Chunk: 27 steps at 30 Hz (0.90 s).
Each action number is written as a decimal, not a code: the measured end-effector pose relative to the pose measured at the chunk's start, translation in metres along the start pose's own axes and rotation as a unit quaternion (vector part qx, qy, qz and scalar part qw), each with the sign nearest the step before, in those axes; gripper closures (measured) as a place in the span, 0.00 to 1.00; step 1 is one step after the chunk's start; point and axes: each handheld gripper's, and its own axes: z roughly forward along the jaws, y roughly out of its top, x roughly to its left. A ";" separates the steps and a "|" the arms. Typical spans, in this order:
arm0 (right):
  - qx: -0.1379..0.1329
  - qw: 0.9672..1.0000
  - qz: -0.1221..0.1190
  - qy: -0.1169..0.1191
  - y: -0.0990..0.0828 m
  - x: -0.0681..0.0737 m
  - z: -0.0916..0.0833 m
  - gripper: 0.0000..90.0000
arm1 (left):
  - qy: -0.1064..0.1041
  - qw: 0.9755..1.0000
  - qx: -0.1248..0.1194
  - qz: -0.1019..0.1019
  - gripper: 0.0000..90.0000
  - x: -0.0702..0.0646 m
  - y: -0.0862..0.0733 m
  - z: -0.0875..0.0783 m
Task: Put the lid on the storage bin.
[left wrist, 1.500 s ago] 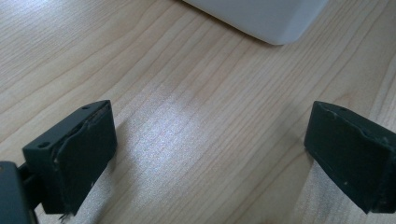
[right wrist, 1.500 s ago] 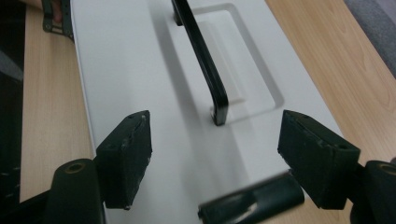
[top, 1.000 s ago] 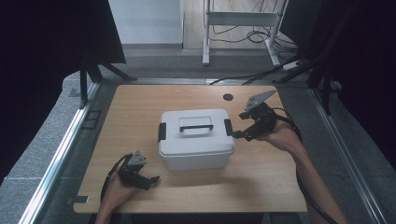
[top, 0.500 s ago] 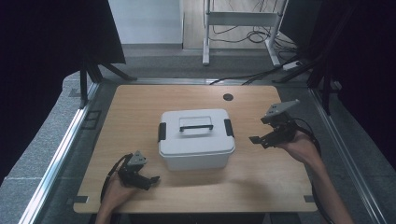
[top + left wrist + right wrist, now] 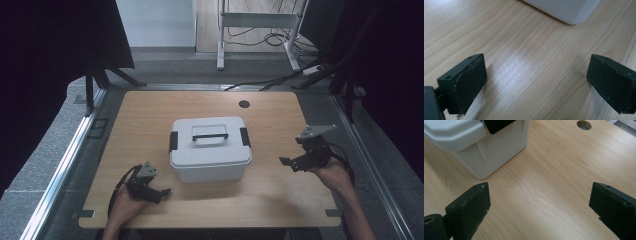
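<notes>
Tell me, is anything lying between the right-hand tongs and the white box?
No. Between the right tongs and the white box there is just bare wooden table, seen in the high view and the right gripper view.

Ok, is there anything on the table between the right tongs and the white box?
Nothing visible. Bare wood lies between the right tongs and the white box; their jaws stand wide apart, having just been opening, with nothing between them. The table has a cable hole behind the box, off that line.

Black right gripper [image 5: 291, 162] with grey three-cornered plate, black trailing cable
</notes>
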 end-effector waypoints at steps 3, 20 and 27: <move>-0.005 1.000 0.005 -0.007 -0.008 0.004 0.004 0.03 | 0.001 1.000 0.001 0.001 0.03 0.000 0.000 0.000; -0.014 0.999 0.032 -0.005 -0.051 0.036 0.054 0.03 | 0.002 1.000 -0.001 -0.002 0.03 -0.001 0.000 0.000; -0.012 0.999 0.048 -0.009 -0.069 0.045 0.079 0.04 | 0.002 1.000 -0.001 -0.002 0.03 -0.001 0.000 0.000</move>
